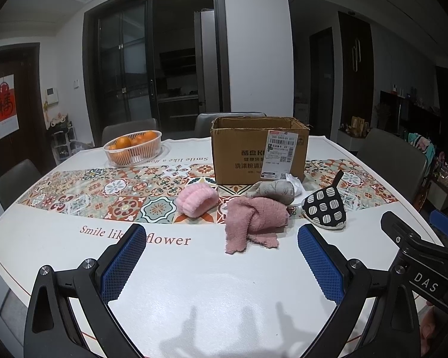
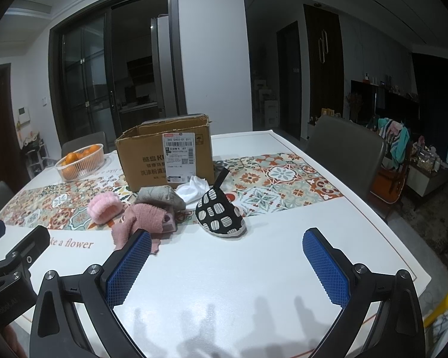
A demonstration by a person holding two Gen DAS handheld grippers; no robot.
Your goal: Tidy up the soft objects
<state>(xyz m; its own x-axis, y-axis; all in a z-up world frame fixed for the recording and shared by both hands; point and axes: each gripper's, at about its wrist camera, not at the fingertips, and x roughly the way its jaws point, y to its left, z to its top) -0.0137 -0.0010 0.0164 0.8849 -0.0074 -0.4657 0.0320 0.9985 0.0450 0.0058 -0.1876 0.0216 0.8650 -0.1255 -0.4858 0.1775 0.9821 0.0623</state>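
Left tongs [image 1: 221,256] and right tongs [image 2: 227,265]: wide open, empty; pink cloth [image 1: 252,223] just beyond left tongs, nearer them.

Dim room, overhead glare, fisheye-warped edges

Left gripper [image 1: 221,264]: black plastic frame with triangular cut-outs, silver round-head screws at the joints, and two blue pads [image 1: 123,264] with a fine diamond-grid texture. Right gripper [image 2: 227,265]: identical build; its black body, seen from the left wrist view, carries white lettering "DAS". A sliver of skin shows beneath it.
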